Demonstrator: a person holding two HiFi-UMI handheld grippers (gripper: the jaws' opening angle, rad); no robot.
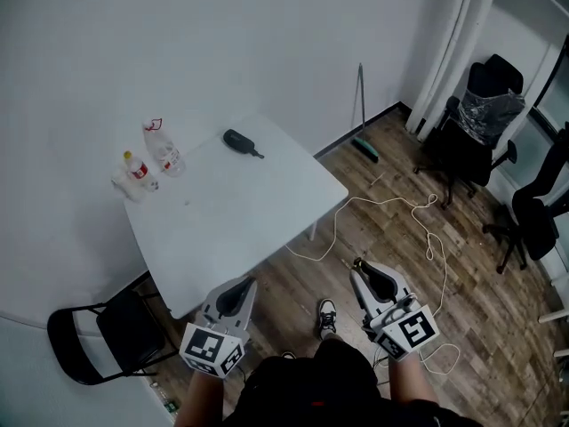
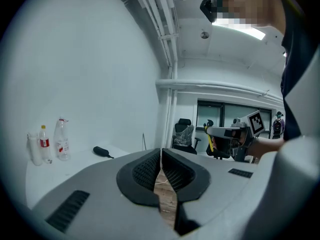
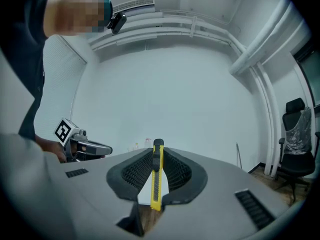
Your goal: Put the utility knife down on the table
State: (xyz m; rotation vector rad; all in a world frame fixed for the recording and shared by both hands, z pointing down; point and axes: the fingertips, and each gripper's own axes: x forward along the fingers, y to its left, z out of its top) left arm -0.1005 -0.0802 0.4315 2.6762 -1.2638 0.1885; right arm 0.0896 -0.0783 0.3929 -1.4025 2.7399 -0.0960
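Right tongs around utility knife

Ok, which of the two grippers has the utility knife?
The right gripper: its jaws clamp the yellow utility knife; the left gripper is shut on nothing.

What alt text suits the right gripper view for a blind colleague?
The right tool is shut on a yellow utility knife running lengthwise between its jaws. The left tool shows at left before a white wall; an office chair stands far right.
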